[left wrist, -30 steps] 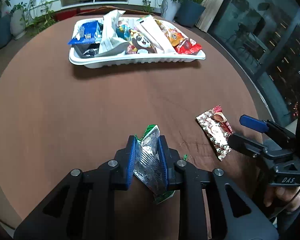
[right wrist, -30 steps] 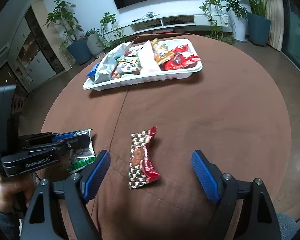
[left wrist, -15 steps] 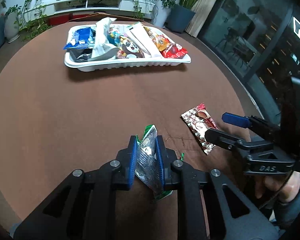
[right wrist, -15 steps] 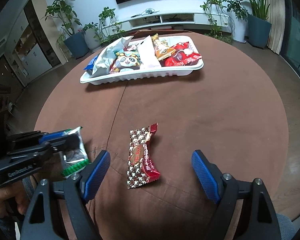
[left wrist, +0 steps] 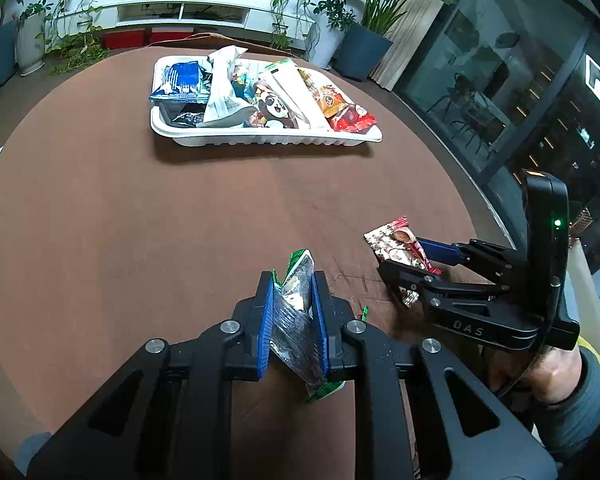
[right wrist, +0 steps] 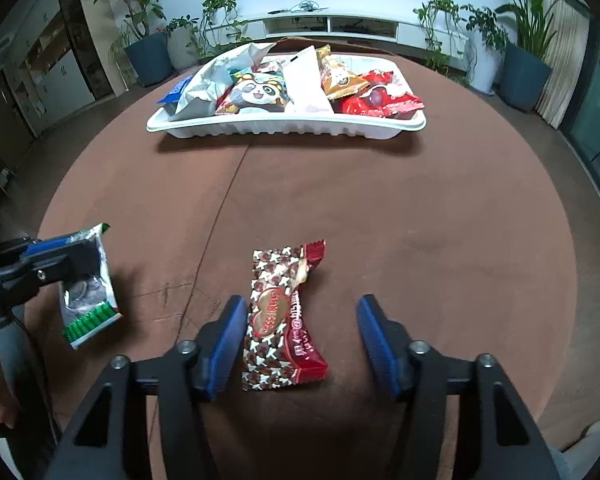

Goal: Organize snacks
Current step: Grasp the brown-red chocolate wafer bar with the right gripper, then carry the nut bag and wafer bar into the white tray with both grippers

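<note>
The left gripper (left wrist: 293, 322) is squeezed tight on a crinkly silver snack packet with green ends (left wrist: 296, 312), held up off the round brown desk (left wrist: 140, 220). The right gripper (right wrist: 302, 344) has just been closing. A long red and brown starry candy wrapper (right wrist: 284, 320) lies flat on the desk between its blue pads, with a gap on the right. Far back sits a white plastic tray (right wrist: 284, 126) full of snack bags.

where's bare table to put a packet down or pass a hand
Bare: the wide brown table between the white tray and the red star-print snack. Crowded: the tray, heaped with packets, and the near edge by both grippers.
</note>
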